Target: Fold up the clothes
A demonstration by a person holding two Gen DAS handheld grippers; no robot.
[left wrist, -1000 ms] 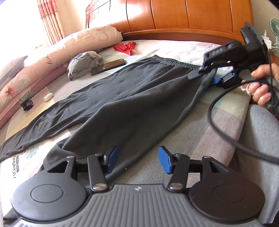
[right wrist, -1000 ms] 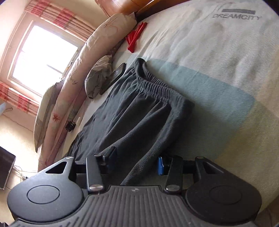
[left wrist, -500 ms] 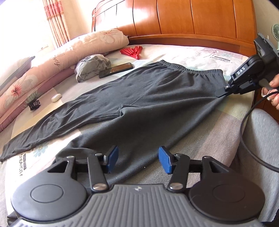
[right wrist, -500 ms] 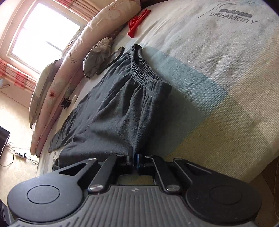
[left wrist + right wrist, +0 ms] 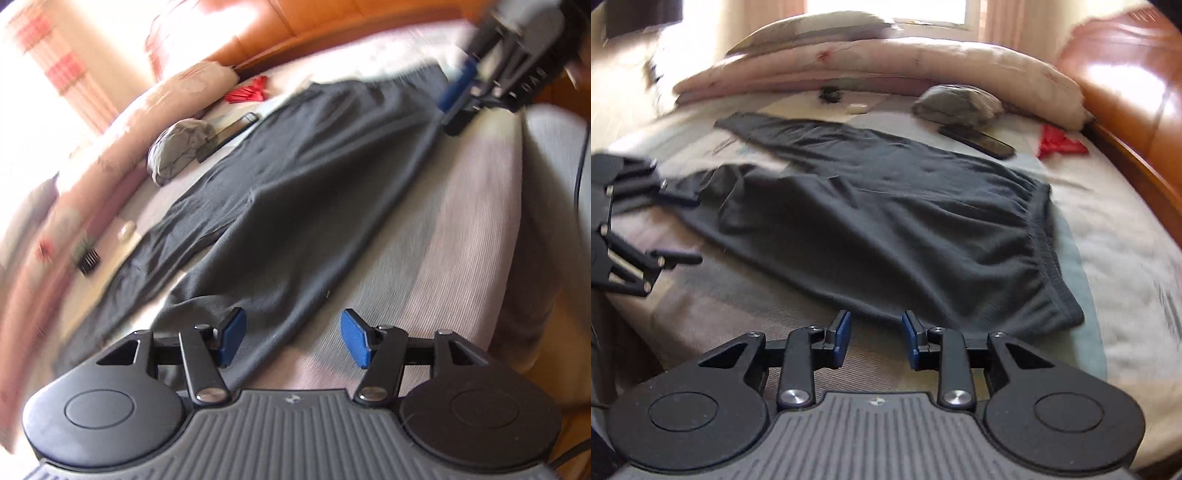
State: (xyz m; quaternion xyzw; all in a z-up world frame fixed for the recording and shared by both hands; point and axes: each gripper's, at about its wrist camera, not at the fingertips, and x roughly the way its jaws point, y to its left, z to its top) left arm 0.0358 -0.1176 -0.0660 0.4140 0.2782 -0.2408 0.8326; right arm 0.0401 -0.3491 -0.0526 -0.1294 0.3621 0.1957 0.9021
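Spreading flat ahead of both your grippers, the dark grey knit trousers (image 5: pixel 886 206) now lie smoothed on the striped bedsheet (image 5: pixel 443 236), where a second ago the waistband was bunched; the first fold looks ready. Your left gripper (image 5: pixel 291 343) is opening, about half wide, holding nothing, the trouser leg's edge lying under its left pad. Your right gripper (image 5: pixel 875 338) has let go of the waistband corner, now just ahead and right of it; its jaws are opening, empty.
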